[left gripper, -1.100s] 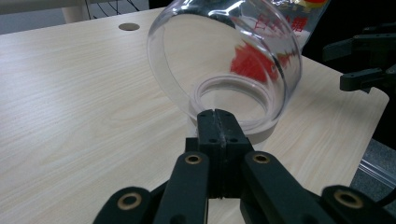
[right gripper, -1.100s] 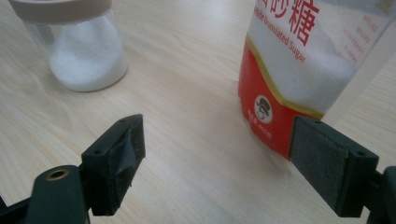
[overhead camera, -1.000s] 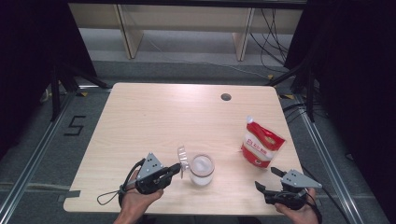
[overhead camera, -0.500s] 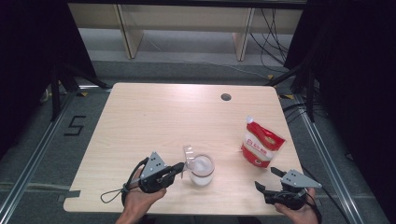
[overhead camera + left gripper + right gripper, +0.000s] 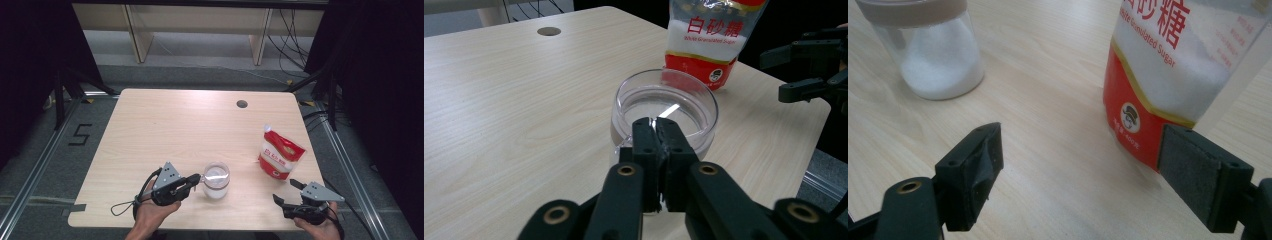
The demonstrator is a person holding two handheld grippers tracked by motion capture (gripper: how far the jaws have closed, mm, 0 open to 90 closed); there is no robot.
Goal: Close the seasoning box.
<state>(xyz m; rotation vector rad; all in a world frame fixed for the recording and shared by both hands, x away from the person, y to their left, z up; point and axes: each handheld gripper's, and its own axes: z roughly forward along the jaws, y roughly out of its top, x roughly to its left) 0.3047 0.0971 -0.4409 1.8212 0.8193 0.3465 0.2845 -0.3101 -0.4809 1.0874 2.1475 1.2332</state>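
At the tip of your left gripper (image 5: 655, 127) the black jaws, almost together with nothing visible between them, have just been opening slightly beside the clear, brown-collared sugar jar (image 5: 674, 107), probably releasing it, while your right gripper (image 5: 1088, 165) waits wide before the red-and-clear sugar bag (image 5: 1168, 65).

Both tongs are black, each topped by a grey three-cornered plate dotted with small holes. The left tongs (image 5: 196, 178) trail a thin black cable that loops behind the hand. Their jaws are flat black blocks on arms pinned with brass-coloured rivets. The right tongs (image 5: 288, 192) carry dark, matte, finely textured pads.
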